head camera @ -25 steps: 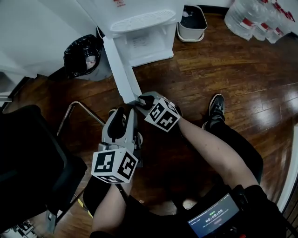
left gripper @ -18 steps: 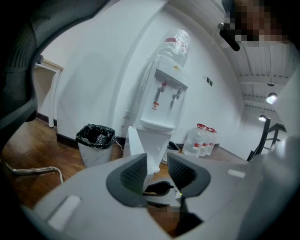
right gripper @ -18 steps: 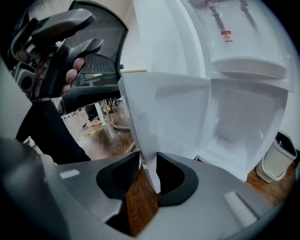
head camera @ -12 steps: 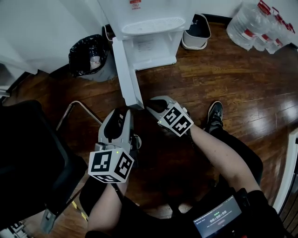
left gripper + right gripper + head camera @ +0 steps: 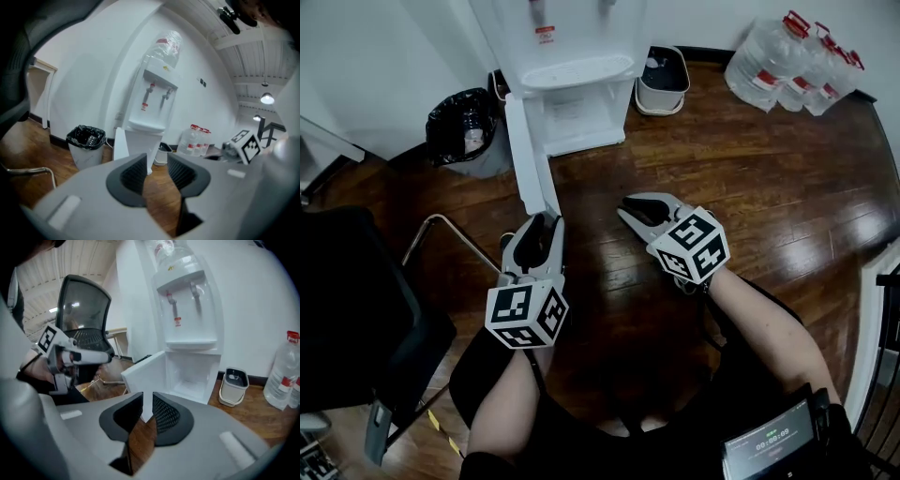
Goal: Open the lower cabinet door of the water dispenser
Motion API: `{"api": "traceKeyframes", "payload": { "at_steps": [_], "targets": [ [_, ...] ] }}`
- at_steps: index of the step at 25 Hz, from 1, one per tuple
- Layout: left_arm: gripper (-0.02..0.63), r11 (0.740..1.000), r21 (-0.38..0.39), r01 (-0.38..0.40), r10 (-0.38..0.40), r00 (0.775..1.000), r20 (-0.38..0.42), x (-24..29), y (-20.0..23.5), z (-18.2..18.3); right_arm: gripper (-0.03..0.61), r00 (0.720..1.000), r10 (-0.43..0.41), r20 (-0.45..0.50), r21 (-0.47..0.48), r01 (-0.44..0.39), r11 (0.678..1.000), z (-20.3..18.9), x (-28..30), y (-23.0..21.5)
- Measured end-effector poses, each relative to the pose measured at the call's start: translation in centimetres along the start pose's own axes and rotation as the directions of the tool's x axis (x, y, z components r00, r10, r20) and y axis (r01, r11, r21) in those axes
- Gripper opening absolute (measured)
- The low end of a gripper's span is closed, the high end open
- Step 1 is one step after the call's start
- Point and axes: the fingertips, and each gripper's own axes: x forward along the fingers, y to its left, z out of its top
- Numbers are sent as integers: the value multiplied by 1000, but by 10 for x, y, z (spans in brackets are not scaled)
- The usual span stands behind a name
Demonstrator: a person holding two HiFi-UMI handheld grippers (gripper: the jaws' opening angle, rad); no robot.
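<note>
The white water dispenser (image 5: 572, 56) stands against the wall. Its lower cabinet door (image 5: 528, 150) is swung out toward me, so the white compartment (image 5: 577, 117) shows. My right gripper (image 5: 630, 203) hangs over the floor, right of the door's free edge and apart from it. Its jaws have just been closing to a narrow gap with nothing between them. In the right gripper view the right gripper (image 5: 146, 411) faces the door (image 5: 145, 376). My left gripper (image 5: 546, 221) sits just short of the door's end, open and empty, and is seen as the left gripper (image 5: 154, 168) aimed at the dispenser (image 5: 152, 103).
A black-bagged trash bin (image 5: 464, 131) stands left of the dispenser and a small beige bin (image 5: 661, 80) right of it. Large water bottles (image 5: 787, 61) sit at the far right. A black office chair (image 5: 356, 309) with a metal frame (image 5: 441, 230) is at my left.
My right gripper has left the door's free edge and moved right and up, its jaws narrower. The door stays swung open. The left gripper has hardly shifted.
</note>
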Motion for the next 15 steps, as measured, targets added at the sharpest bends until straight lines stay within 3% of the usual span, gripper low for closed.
{"api": "traceKeyframes", "payload": {
  "at_steps": [3, 8, 11, 15],
  "targets": [
    [156, 999, 6, -34, 34, 999, -11, 1, 6, -10, 64, 993, -54, 108, 54, 48, 997, 25, -46, 5],
    [156, 993, 41, -109, 110, 993, -32, 1, 24, -30, 55, 956, -165, 241, 92, 147, 985, 37, -84, 3],
    [156, 983, 83, -164, 169, 983, -68, 7, 44, -52, 51, 947, -165, 274, 124, 135, 983, 45, -83, -3],
    [186, 976, 123, -179, 195, 972, -131, 17, 59, -78, 37, 936, -135, 325, 141, 94, 986, 67, -79, -9]
  ]
}}
